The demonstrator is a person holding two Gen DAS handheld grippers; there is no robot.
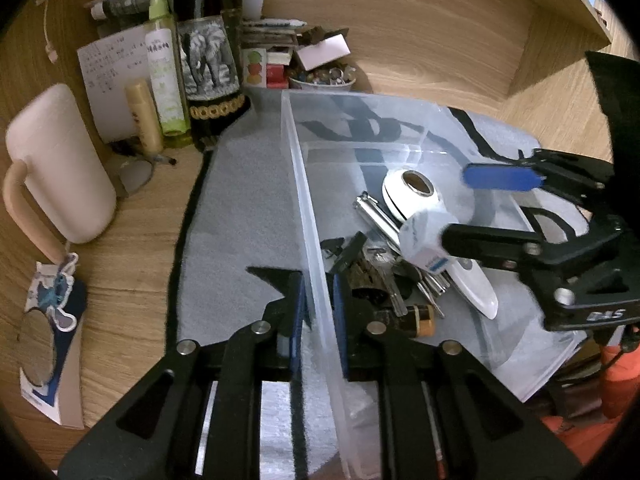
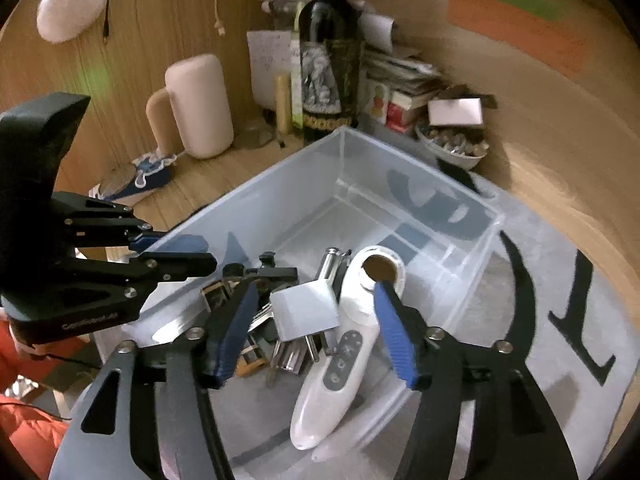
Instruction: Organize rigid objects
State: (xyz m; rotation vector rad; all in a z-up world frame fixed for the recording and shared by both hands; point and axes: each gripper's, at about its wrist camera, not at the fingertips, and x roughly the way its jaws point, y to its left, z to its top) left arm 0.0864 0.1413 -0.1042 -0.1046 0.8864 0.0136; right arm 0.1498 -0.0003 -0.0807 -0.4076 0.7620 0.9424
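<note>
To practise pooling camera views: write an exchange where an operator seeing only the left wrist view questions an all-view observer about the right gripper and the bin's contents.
Operator: Is the right gripper holding that small white box?
Observer: No, it stands open, one finger either side of the box, gripping nothing.
Operator: What does its finger hide on the white handheld device?
Observer: A grey panel of buttons.

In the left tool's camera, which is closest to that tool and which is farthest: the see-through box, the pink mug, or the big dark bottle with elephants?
From the left tool, nearest first:
1. Clear box: its wall sits right between the tool's fingers.
2. Pink mug: off to the left on the wooden desk.
3. Dark elephant bottle: standing at the back, beyond the box's far corner.
</note>
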